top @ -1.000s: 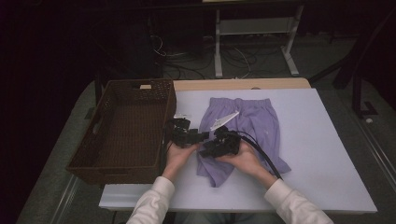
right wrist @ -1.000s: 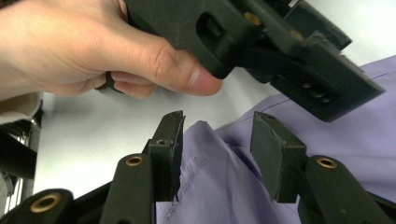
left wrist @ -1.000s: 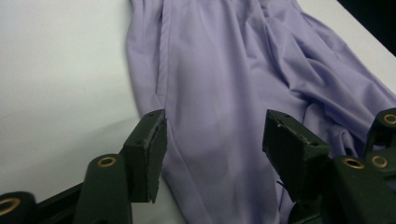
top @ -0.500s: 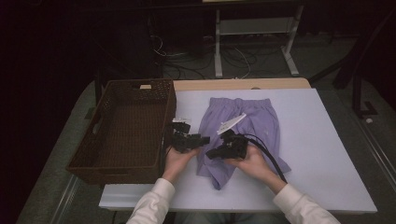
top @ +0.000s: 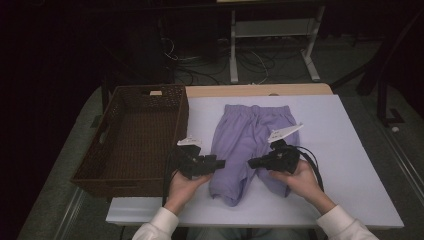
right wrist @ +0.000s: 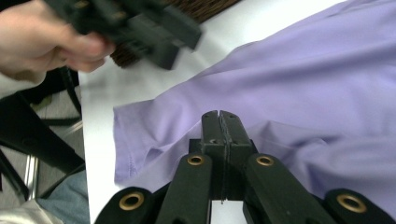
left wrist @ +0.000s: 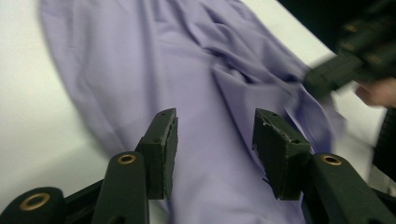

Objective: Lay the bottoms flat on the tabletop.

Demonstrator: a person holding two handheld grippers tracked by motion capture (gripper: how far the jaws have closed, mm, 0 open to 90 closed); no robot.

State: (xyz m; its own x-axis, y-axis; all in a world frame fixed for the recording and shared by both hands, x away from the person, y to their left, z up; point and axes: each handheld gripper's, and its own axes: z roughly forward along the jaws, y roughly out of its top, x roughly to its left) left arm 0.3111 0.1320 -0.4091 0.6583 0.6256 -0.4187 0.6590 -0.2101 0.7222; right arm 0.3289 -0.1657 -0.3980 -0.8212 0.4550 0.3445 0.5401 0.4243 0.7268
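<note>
Left hand-held gripper [top: 218,163]: held just off the near left edge of the purple shorts [top: 250,145], over their left leg; in its own view the jaws are seen standing wide apart with nothing between them but cloth lying below.
Right hand-held gripper [top: 251,162]: held over the right leg of the shorts, pointed toward the left one; in its own view [right wrist: 219,114] the jaws are seen pressed together, and no cloth can be made out pinched between them.
Change: a second ago the two hand-held grippers were bunched close together over the middle of the shorts; they have since been drawn apart, one to each leg.
Meaning: the spread is judged to be a setting-up for a grasp at each leg, probably for a fold or a lift; no grip has yet been taken.
Purple shorts: laid flat on the white desk [top: 350,150], waistband at the far end, legs reaching toward the person.
Wicker basket [top: 135,135]: stood beyond the left hand-held gripper at the desk's left edge, with nothing seen inside.
</note>
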